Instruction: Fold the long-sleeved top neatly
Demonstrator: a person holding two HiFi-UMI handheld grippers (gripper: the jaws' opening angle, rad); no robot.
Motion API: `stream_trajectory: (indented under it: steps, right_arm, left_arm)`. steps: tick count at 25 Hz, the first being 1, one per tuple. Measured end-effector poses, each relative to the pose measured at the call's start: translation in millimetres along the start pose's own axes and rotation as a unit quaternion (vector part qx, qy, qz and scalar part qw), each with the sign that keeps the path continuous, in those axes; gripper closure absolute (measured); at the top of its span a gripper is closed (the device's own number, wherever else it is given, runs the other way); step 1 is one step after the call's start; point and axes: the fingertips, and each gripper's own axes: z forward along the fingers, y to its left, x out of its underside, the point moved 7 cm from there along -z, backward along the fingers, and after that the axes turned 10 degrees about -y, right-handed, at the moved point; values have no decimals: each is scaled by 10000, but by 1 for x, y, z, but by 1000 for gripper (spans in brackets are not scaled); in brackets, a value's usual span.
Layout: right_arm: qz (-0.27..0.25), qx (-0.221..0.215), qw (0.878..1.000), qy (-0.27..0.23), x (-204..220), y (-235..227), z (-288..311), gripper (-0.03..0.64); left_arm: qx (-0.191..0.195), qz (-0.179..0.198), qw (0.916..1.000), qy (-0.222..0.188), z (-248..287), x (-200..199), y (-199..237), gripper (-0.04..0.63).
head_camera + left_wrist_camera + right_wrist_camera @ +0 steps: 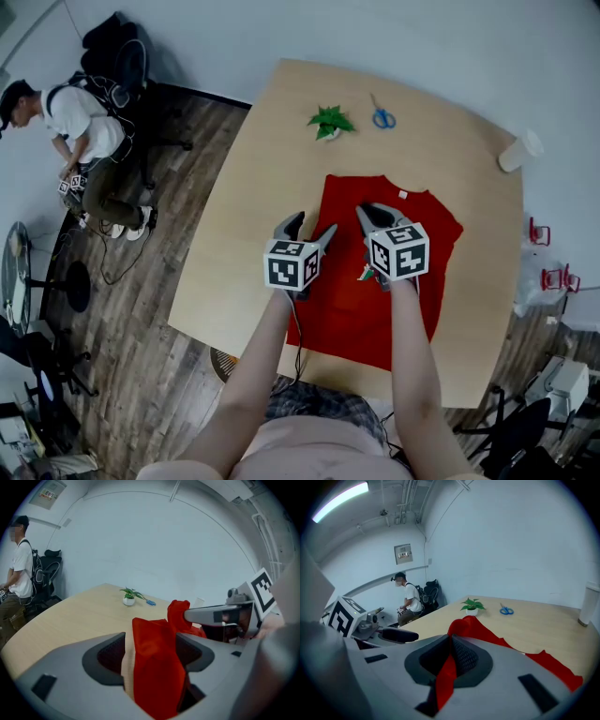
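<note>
A red long-sleeved top [361,300] lies on the wooden table [234,244], with its collar on the far side. My right gripper [367,212] hovers over its upper middle, shut on a raised fold of the red cloth [461,625] that runs back between the pads [464,656]. My left gripper [314,225] is just to its left, at the top's left edge. A bunched fold of the top [154,663] stands between the left gripper's [152,651] wide jaws. That fold lies against the right pad, and a strip of table shows beside the left pad [112,656].
A small potted plant [329,121], blue scissors [382,117] and a paper cup [518,152] sit along the table's far side. A person [84,131] sits on the floor at the left beside a chair with bags. Cluttered floor lies right of the table.
</note>
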Motion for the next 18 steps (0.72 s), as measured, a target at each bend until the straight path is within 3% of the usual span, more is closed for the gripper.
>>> stream_trajectory:
  steps: [9,13,18]
  right_arm:
    - [-68,-95,9982,583,36,7,49,589]
    - [-63,-47,9981,617,40,8,62,580]
    - [54,-307,9981,533,36,21,77,523]
  left_arm:
    - [-283,-89,9995,65,-12,9,25,278]
    - [-399,-108,9991,87,-18,10,32,278]
    - [-535,-112,9985,72,-27,11,39,278]
